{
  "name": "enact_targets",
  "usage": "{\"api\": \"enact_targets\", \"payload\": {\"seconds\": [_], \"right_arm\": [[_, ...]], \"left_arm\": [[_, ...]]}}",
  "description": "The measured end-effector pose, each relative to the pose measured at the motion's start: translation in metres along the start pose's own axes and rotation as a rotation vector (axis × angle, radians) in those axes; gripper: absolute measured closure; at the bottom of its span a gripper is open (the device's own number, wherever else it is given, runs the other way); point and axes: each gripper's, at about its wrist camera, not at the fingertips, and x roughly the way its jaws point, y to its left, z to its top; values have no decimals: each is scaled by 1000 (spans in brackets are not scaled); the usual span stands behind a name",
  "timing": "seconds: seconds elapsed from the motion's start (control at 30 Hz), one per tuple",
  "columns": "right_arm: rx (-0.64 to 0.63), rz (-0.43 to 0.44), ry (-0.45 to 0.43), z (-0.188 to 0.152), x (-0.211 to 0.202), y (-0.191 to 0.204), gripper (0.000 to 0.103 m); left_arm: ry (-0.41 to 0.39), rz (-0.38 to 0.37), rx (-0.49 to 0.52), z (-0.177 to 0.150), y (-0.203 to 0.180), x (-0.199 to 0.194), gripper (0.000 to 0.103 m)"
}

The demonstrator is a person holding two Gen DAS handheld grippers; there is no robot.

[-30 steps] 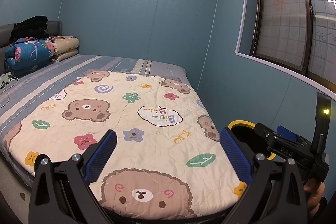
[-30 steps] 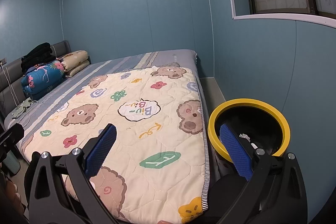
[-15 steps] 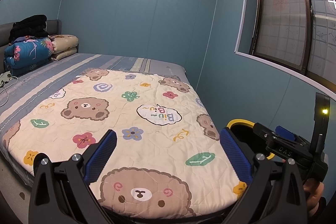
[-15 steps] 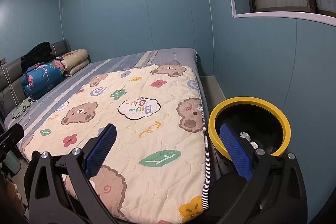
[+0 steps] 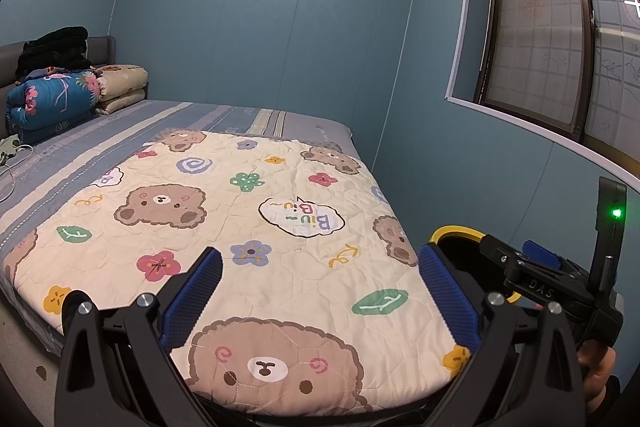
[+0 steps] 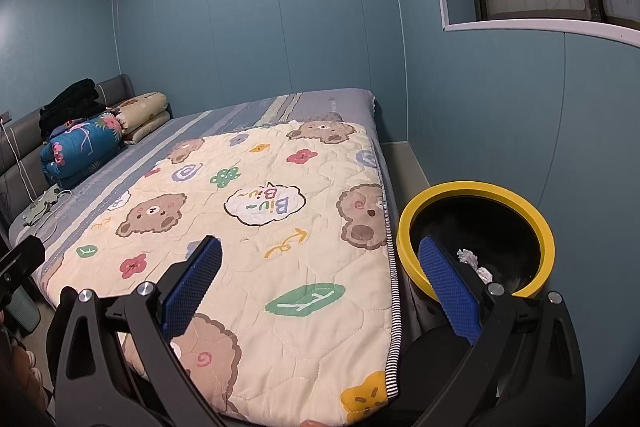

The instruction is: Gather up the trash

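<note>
**Both claws empty over the bed, trash in the bin**

I have the left claw (image 5: pixel 320 291) spread wide with nothing between its blue pads, low in the frame over the bear quilt (image 5: pixel 248 227). My right claw (image 6: pixel 320 287) is likewise wide apart and empty. At lower right of the right view sits the bin (image 6: pixel 404 227), yellow-rimmed, just beside the bed (image 6: pixel 248 111); crumpled white trash (image 6: pixel 468 257) lies inside it. Folded blankets (image 5: pixel 52 99) are stacked at the frame's left, by the headboard.
</note>
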Motion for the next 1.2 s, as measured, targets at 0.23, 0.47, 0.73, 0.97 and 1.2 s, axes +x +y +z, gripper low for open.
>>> {"api": "enact_targets", "payload": {"seconds": [0.23,0.47,0.73,0.97,1.2], "right_arm": [[-2,1,1,0,0,-1,8],[0,0,7,-5,0,-1,8],[3,0,11,-6,1,-2,8],[4,0,16,-7,2,-2,8],[6,0,22,-12,-1,0,8]], "left_arm": [[0,0,0,0,0,0,8],[1,1,0,0,-1,0,8],[1,0,-2,-1,-1,0,8],[3,-1,-2,-2,-1,1,8],[13,-15,-15,-5,2,4,8]]}}
